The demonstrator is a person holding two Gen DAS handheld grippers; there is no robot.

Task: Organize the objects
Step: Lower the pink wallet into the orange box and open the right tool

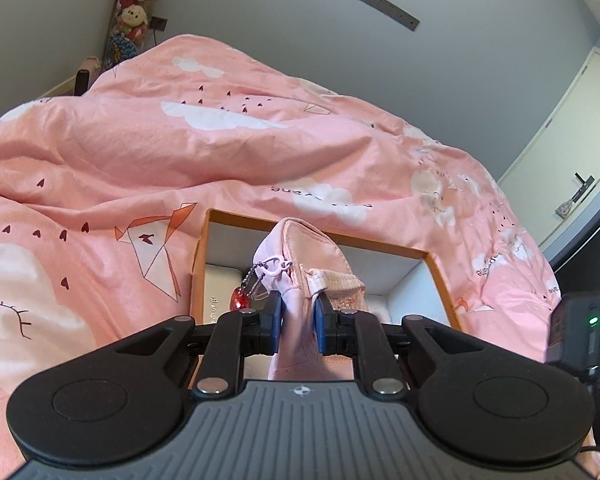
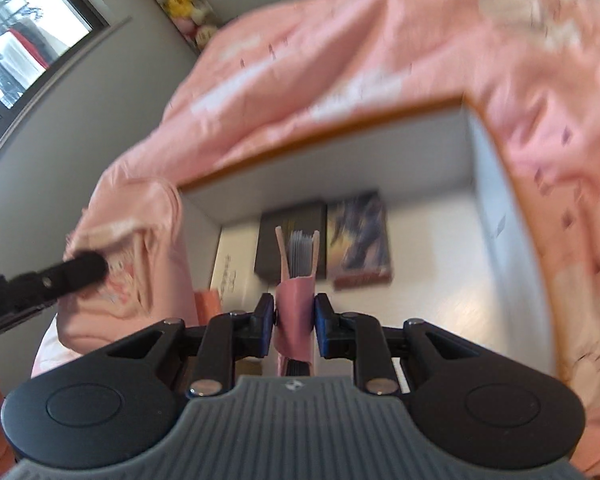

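Note:
My left gripper [image 1: 296, 312] is shut on a pale pink fabric pouch [image 1: 304, 248] with a bead chain and a red charm [image 1: 242, 300]. The pouch hangs over an orange-rimmed box [image 1: 236, 218] with white inner walls, set on a pink duvet. In the right wrist view, my right gripper [image 2: 294, 312] is shut on a slim pink case [image 2: 296, 296] with grey leaves fanning out of its top, above the same box [image 2: 320, 136]. A left gripper finger [image 2: 84, 268] and the pouch [image 2: 140, 240] show at that box's left edge. This view is blurred.
Inside the box lie a dark flat box [image 2: 300, 216], a picture-covered book [image 2: 358, 236], a white carton [image 2: 232, 264] and an orange item [image 2: 208, 300]. The pink duvet [image 1: 180, 152] rises around the box. Plush toys [image 1: 134, 16] stack in the corner; a door [image 1: 572, 120] stands right.

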